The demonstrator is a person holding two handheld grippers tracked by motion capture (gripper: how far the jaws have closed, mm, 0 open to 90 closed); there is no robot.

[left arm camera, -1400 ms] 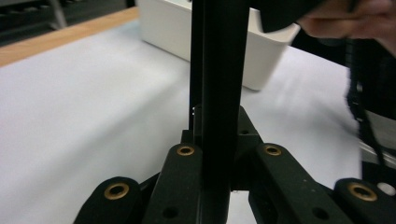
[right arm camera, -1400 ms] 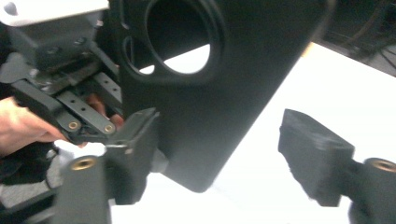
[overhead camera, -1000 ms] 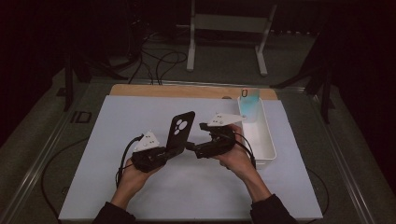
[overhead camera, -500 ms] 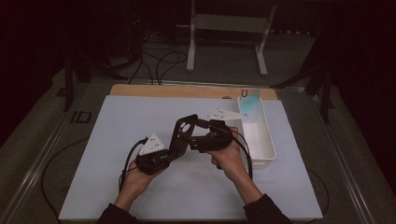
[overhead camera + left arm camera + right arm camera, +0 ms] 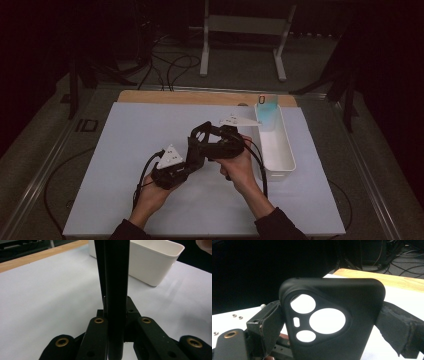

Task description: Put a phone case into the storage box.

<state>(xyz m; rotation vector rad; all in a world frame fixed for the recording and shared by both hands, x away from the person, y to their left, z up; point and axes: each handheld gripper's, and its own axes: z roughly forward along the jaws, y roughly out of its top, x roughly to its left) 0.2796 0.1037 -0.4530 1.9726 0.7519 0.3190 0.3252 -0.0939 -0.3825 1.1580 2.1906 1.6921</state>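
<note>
The phone case (image 5: 332,322) was a matte black shell with rounded corners and a rounded triangular camera cutout pierced by three round holes and a small slot. In the right gripper view it stood upright at the centre of the frame, filling the lower middle. In the high view the phone case (image 5: 199,142) sat just left of centre, raised above the table between the two hands.

The left gripper (image 5: 115,315) had its jaws drawn narrow and clamped on the case's thin edge, which rose as a dark vertical bar through the middle of the left gripper view; brass-coloured rivets dotted the black linkage at the bottom. The right gripper (image 5: 332,315) stood with its jaws spread wide, one coarse, frayed pad on each long side of the case, pressing against it.

Beneath lay a smooth white table sheet (image 5: 125,145) with a strip of pale wood along its far edge. A glossy white rectangular bin (image 5: 277,150) with rounded corners lay right of centre in the high view.
</note>
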